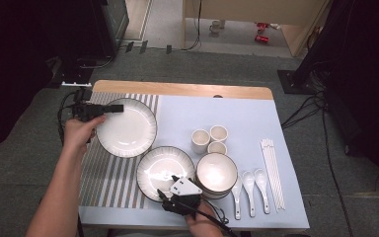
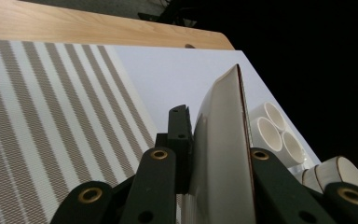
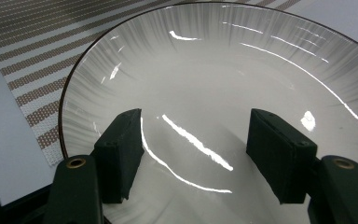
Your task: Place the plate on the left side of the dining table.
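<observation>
In the left gripper view the far plate [image 2: 221,154], seen edge-on between the jaws of the left claw [image 2: 214,163], runs off the bottom edge, and its right jaw pad is hidden behind the plate. The three cups [image 2: 275,133] are partly covered by the plate's rim. In the right gripper view the near plate [image 3: 223,93] is cut off at the right and bottom. In the high view the right claw [image 1: 170,190] covers part of that plate's near rim, and the right hand [image 1: 202,222] leaves the frame at the bottom.
</observation>
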A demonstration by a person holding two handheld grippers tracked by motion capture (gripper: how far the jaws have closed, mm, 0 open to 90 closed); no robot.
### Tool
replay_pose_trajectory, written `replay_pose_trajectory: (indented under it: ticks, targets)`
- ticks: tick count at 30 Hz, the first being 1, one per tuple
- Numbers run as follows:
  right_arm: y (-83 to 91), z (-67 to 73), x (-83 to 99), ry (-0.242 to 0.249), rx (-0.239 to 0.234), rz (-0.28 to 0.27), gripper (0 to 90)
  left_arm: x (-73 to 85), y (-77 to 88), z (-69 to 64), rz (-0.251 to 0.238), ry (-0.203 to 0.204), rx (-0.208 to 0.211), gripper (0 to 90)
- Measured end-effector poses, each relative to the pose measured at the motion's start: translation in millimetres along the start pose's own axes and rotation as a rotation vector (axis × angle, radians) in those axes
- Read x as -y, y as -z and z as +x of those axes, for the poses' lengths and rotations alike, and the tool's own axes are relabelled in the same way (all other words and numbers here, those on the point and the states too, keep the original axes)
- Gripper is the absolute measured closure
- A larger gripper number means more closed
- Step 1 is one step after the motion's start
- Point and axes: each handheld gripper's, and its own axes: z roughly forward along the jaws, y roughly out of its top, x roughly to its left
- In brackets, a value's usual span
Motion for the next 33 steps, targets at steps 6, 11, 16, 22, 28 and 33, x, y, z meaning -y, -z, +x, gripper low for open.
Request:
replay_pose_trajectory:
  ticks: [6,11,16,22,28,33]
  targets:
    - [0.0,0.0,0.0,0.000,0.000,0.000,35.8,3.2,7.0,13.8,-0.004,0.007,-0.039,81.6]
    - [0.1,-0.1,0.1,0.001,0.000,0.000,35.7,8.5,6.9,28.5,-0.005,0.032,-0.052,81.5]
    - [0.1,-0.1,0.1,0.001,0.000,0.000,35.7,14.3,2.4,41.7,0.016,0.045,-0.101,81.5]
    - [0.0,-0.1,0.1,-0.003,0.005,0.000,34.6,15.7,0.4,53.0,-0.004,0.057,-0.122,80.9]
    - [-0.1,-0.3,0.0,-0.004,0.010,0.001,33.7,17.0,-3.6,60.9,-0.009,0.064,-0.143,80.4]
    - [-0.1,-0.2,0.0,-0.005,0.012,0.002,33.5,18.8,-5.6,63.9,0.002,0.065,-0.158,80.0]
